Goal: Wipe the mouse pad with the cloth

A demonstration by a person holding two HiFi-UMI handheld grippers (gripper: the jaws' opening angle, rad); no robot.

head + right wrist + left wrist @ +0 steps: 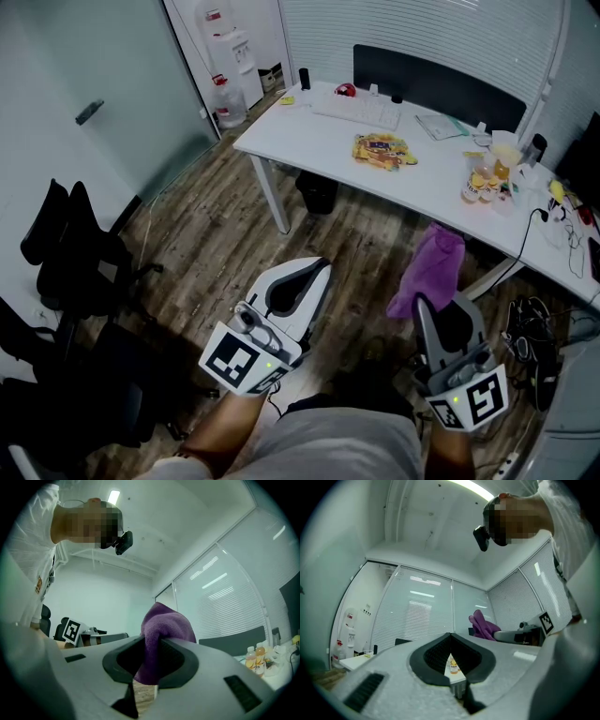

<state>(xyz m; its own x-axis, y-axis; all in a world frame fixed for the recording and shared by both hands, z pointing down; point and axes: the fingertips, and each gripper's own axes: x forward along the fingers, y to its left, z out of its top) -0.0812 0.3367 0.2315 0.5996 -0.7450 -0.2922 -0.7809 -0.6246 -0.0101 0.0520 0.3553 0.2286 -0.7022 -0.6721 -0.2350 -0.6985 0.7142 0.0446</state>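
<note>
Approach looks to be the step in hand. The right hand-held gripper (151, 645) is clamped on a soft purple fleece cloth (167, 624), and the left hand-held gripper (451, 637) has its jaws pressed together on nothing. Both hang low over the brown wooden floor (202, 211), well apart from the white curved bench (302, 141). The cloth bunches out of the jaws, its long axis roughly along the gripper's own line, pointing toward the bench. Wiping has not begun. The flat yellow patterned piece (382, 150) near the white keyboard (358, 111) may be the mouse pad, though it is too small to tell. The next move calls for carrying the cloth over the bench and pressing it flat onto the pad
</note>
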